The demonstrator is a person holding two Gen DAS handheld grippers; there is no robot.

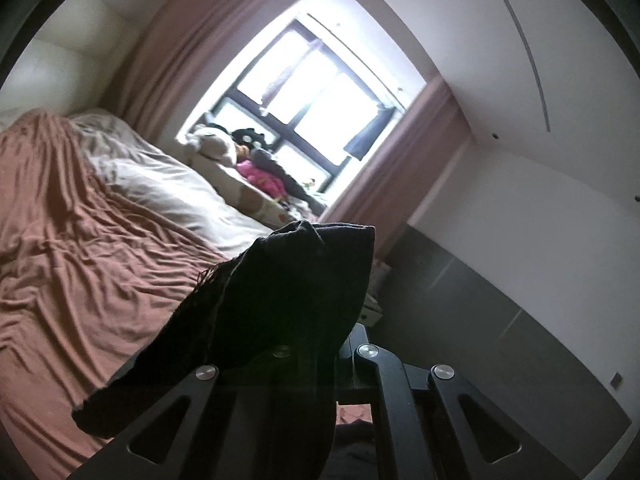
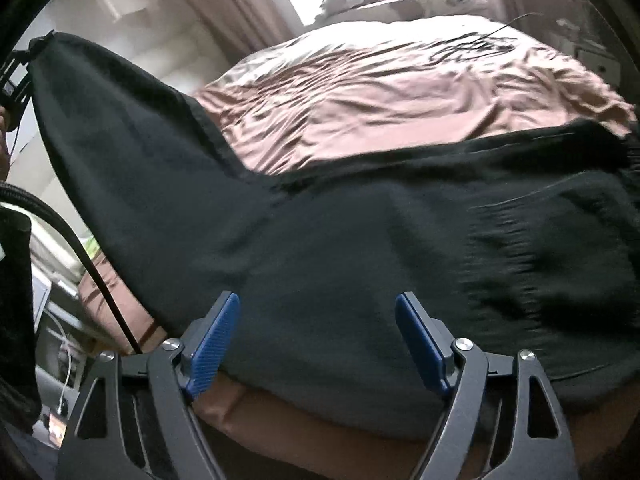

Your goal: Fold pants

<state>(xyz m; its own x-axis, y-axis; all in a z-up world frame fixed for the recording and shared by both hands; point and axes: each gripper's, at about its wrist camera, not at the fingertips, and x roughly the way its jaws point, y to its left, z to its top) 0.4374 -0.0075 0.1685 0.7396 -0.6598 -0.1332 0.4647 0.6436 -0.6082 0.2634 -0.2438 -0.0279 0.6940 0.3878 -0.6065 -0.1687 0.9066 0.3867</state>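
Black cloth fills the near part of the left wrist view: the pants [image 1: 280, 300] drape over the left tongs [image 1: 316, 344]. The tips are hidden under the cloth, and the tongs are squeezed shut on the pants. One frayed edge of the pants hangs down on the left. Behind lies the bed [image 1: 80, 240] with a wrinkled brown sheet. A bright window [image 1: 304, 108] sits beyond it, with pink curtains [image 1: 400, 168] at its sides. A white wall [image 1: 520, 200] is on the right.

In the right wrist view, the right tongs [image 2: 318, 340] stand wide open. Their blue pads [image 2: 216, 344] hold nothing. The pants [image 2: 340, 248] lie spread across the near edge of the bed [image 2: 380, 92], just past the pads. One leg rises up to the far left, where the left tongs [image 2: 18, 76] hold it. Most of the brown sheet behind the pants is bare, but a thin black cord [image 2: 472, 46] lies far back on it.
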